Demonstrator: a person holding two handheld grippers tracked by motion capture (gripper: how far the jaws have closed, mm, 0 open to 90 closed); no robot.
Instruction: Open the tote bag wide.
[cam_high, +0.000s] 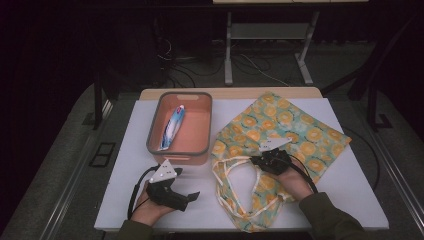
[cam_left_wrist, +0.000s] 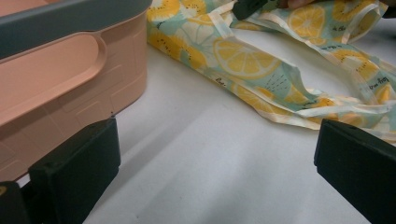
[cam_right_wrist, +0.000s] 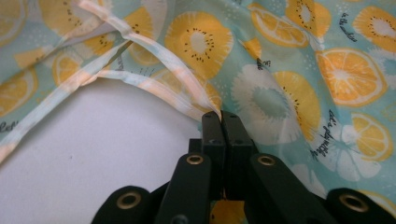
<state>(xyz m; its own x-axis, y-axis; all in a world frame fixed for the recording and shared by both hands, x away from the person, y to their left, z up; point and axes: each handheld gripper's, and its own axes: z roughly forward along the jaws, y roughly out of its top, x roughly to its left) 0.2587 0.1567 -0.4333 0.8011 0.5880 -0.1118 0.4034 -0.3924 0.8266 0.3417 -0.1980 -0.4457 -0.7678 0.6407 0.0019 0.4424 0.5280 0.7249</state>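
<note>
A cloth bag (cam_high: 280, 130) printed with yellow citrus slices lies flat on the right half of the white table (cam_high: 130, 150), its pale handles (cam_high: 225, 190) looped toward the front. My right gripper (cam_high: 256, 161) is shut on the bag's edge (cam_right_wrist: 205, 105) where a handle joins, jaws pressed together on the fabric (cam_right_wrist: 221, 119). My left gripper (cam_high: 186, 184) rests low on the table in front of the bin, jaws wide open (cam_left_wrist: 217, 158) with only bare tabletop between them. The bag's handle strip (cam_left_wrist: 261, 65) lies just beyond them.
A salmon bin with a grey rim (cam_high: 150, 142) stands left of the bag and holds a blue-and-white toothpaste tube (cam_high: 172, 127). Its wall (cam_left_wrist: 60, 88) is close to my left jaw. Beyond the table are a dark floor, cables and a stand's legs (cam_high: 228, 50).
</note>
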